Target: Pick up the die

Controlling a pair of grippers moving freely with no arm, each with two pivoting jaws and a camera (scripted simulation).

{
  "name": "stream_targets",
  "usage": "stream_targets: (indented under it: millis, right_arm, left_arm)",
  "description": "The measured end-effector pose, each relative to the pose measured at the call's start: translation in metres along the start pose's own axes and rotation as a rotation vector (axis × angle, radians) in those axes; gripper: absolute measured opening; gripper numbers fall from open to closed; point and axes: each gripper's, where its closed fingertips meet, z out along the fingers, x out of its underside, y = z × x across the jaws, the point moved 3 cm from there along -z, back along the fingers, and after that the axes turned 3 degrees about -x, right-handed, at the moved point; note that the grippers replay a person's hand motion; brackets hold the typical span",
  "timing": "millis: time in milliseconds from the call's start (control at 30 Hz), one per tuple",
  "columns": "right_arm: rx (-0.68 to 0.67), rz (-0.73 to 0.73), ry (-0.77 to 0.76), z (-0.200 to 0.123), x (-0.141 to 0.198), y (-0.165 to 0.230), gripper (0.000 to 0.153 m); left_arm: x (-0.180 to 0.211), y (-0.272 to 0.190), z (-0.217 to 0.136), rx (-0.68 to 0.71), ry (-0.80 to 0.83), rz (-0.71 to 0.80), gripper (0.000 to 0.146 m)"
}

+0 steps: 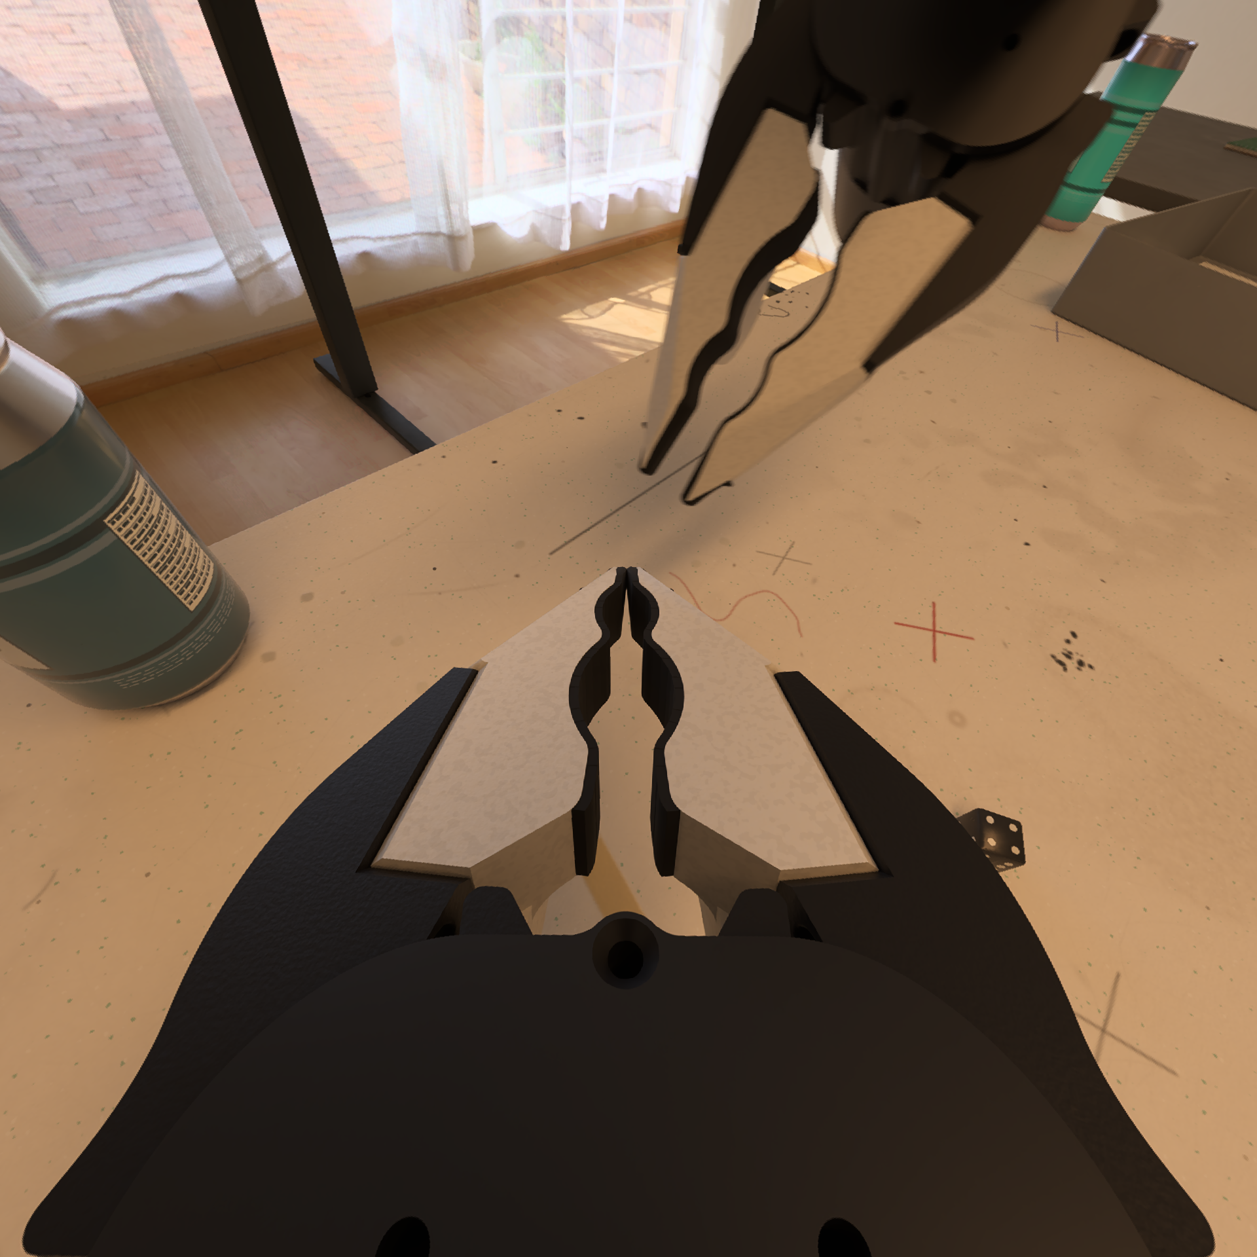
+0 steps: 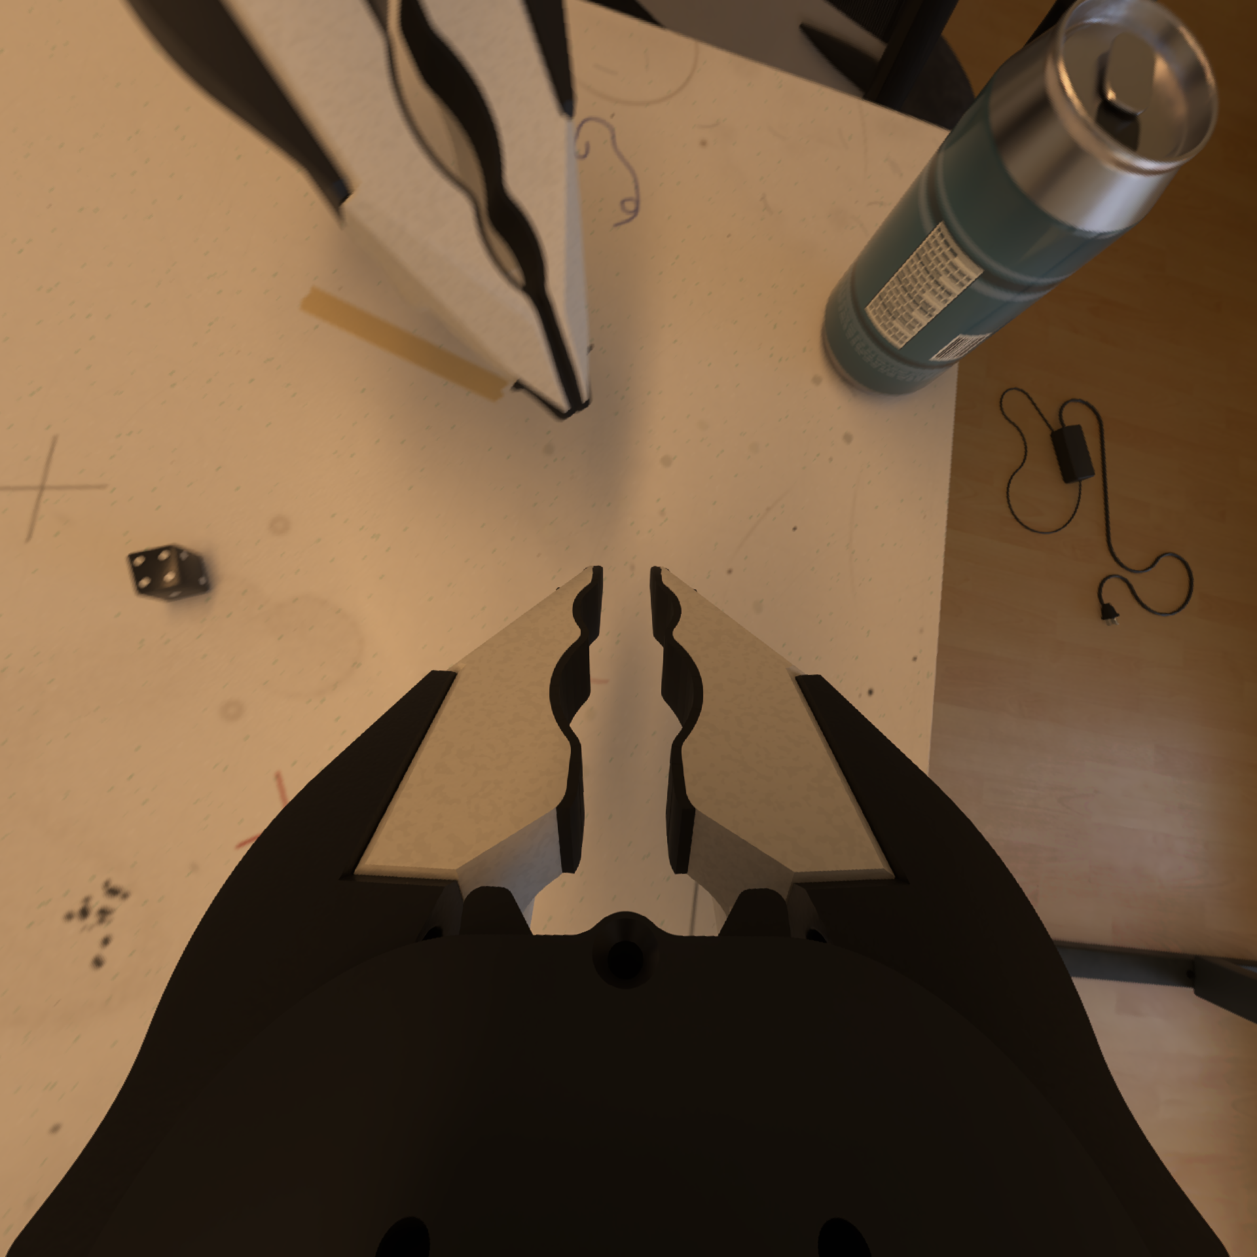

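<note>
Die (image 2: 168, 573) untouched on table (image 2: 408, 517), well left of right gripper (image 2: 626, 571) — narrow gap, empty. Left gripper (image 1: 626, 571) pinched closed, empty — approach and grasp remain.

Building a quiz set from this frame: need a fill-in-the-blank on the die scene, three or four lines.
1. The die is black with ____ pips.
2. The die rests on the ____, touched by neither gripper.
3. The left gripper has its fingertips ____.
4. The right gripper holds ____ between its slightly parted fingertips.

Missing words: white; table; shut; nothing
</note>
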Motion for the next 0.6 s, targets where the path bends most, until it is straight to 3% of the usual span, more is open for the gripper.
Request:
stream_targets:
  millis: [67,267,600]
  right_arm:
    - [-0.022,-0.012,0.026,-0.008,0.007,0.014,0.015]
    - [-0.253,-0.080,0.191,-0.012,0.045,0.086,0.020]
    - [-0.294,-0.058,0.250,-0.017,0.073,0.130,0.021]
  left_arm:
    - [-0.001,0.000,-0.001,-0.001,-0.004,-0.001,0.000]
    - [0.001,0.000,0.001,0.000,0.004,-0.001,0.000]
    - [0.004,0.001,0.003,-0.002,0.015,0.000,0.000]
